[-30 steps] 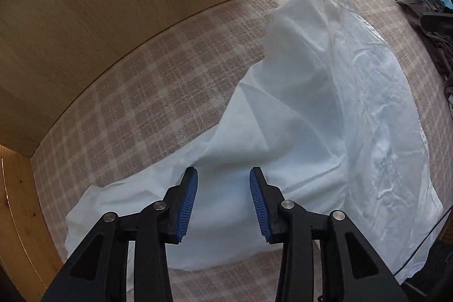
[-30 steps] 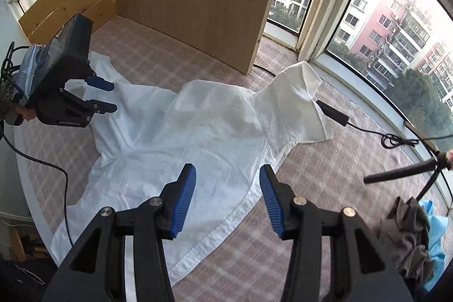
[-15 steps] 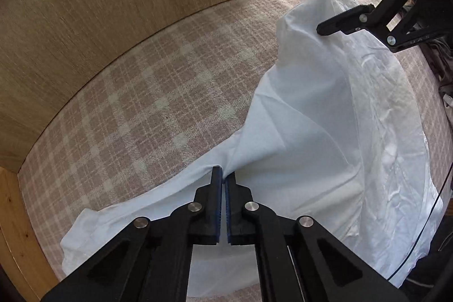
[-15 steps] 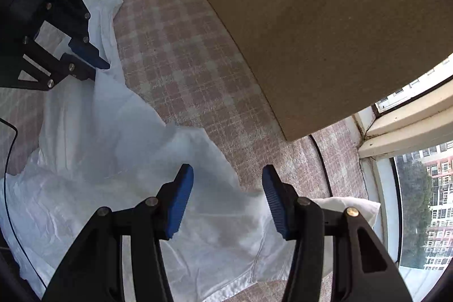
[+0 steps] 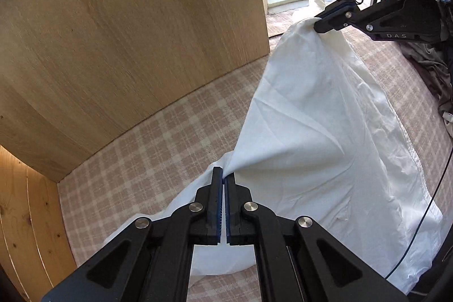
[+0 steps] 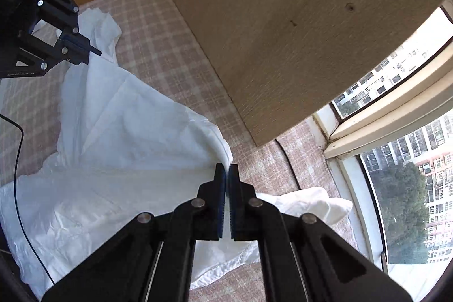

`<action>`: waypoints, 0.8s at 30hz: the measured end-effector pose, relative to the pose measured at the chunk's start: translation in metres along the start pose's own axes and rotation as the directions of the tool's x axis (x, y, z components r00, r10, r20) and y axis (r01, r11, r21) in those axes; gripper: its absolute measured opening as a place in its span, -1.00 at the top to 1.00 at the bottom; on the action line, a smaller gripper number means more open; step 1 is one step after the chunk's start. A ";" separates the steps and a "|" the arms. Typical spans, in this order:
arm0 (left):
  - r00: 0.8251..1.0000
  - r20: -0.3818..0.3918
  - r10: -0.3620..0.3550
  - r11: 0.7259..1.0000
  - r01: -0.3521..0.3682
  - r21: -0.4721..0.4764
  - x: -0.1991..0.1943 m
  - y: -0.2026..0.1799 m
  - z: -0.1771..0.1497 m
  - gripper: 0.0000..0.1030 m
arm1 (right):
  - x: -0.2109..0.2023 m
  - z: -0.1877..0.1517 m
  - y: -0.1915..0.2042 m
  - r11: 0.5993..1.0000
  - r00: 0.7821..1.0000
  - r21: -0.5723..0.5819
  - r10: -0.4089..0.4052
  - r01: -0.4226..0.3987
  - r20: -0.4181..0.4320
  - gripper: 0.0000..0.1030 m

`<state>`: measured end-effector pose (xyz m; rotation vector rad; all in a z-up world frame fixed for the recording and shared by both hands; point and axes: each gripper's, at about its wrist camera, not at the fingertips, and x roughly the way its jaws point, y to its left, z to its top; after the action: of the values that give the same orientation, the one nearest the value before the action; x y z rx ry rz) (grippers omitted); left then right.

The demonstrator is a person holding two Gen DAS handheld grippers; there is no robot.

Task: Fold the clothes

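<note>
White shirt [image 5: 325, 132] lies spread on a pink checked cloth [image 5: 158, 149], beside a tall wooden panel [image 5: 127, 33]; the far edge of the shirt is lifted into two peaks. Left gripper [image 5: 224, 180] is clamped tight on a pinch of fabric at one peak; jaws fully together, cloth tenting up from the surface to the tips. Right gripper [image 6: 227, 170] is likewise closed on a stitched edge, possibly a hem or shoulder seam, hard to tell through the distortion; the same gripper shows at the top right of the left view, biting the other peak. One sleeve [image 6: 311, 203] trails loose toward the window. Two grips along one edge, well apart, suggest the aim is to carry that edge over the body as a straight fold; the fabric between them is stretched fairly taut. A thin black cable [image 6: 19, 160] crosses the near part of the shirt; it could snag.
</note>
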<state>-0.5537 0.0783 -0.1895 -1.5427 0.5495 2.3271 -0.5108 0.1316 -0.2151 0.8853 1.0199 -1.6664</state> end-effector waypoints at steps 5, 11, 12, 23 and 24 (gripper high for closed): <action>0.996 -0.083 -0.029 0.999 0.028 -0.018 0.034 0.006 -0.002 0.89 | 0.045 -0.001 0.001 0.999 0.993 0.017 -0.034 0.036 -0.114 0.93; 0.999 -0.053 -0.004 0.998 0.001 -0.062 -0.006 0.021 -0.031 0.81 | 0.010 -0.014 -0.003 0.992 0.993 0.083 -0.088 0.094 -0.074 0.61; 0.999 -0.039 -0.003 0.997 0.000 -0.072 -0.022 0.022 -0.041 0.78 | -0.009 -0.021 -0.009 0.987 0.996 0.139 -0.076 0.081 -0.043 0.54; 0.968 -0.109 -0.227 0.967 0.211 -0.142 -0.094 -0.036 -0.189 0.71 | -0.186 -0.209 0.038 0.718 0.934 0.598 0.285 -0.356 0.214 0.52; 0.957 -0.123 -0.263 0.958 0.244 -0.151 -0.092 -0.047 -0.202 0.70 | -0.188 -0.233 0.054 0.662 0.921 0.643 0.317 -0.386 0.226 0.52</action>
<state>-0.3341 0.0227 -0.1828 -1.7365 0.2116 2.1080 -0.3845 0.4006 -0.1495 1.3623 0.0989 -1.7210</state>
